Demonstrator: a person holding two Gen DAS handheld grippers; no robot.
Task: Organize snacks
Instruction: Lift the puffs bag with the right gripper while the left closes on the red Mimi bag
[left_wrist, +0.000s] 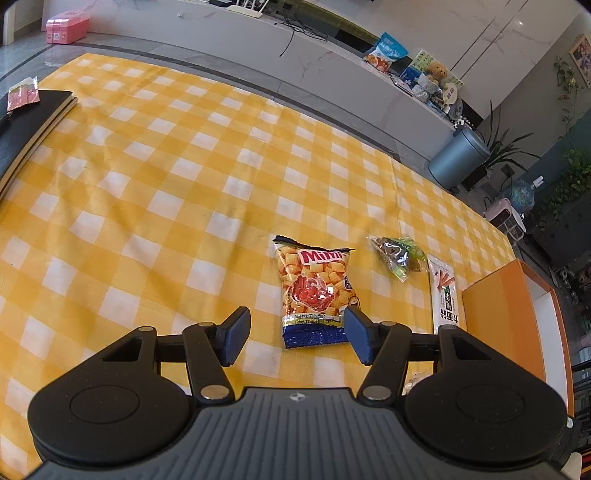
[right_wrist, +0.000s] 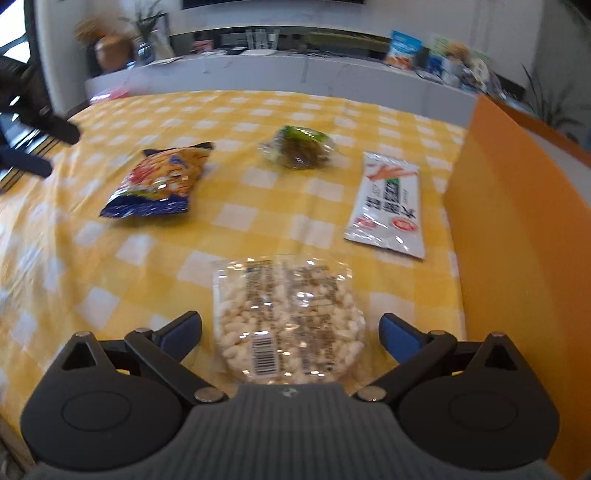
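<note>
1. The right gripper hangs with its jaws spread to their widest above a clear plastic pack of pale puffed-rice snacks, barcode side up. The pack lies between the blue pads, and neither pad touches it.
2. That pack lies on the yellow-and-white checked tablecloth near its near edge, just beside the tall orange cardboard box that stands at the right edge.
3. Farther in lie three more snacks:
   - a white foil sachet with red sticks printed on it, closest to the box;
   - a crumpled green-and-clear wrapper, toward the far edge;
   - an orange-and-blue Mimi crisp bag, toward the left.
4. The left gripper is partly spread and holds nothing. It hovers over the blue lower end of the Mimi bag, its right pad overlapping the bag's corner in view; whether it touches, I cannot tell.
5. The step in hand looks like picking up the puffed-rice pack for the box.
6. The next move would call for lowering the right pads around the pack and closing gently, since the film is slippery and the contents crush easily.
</note>
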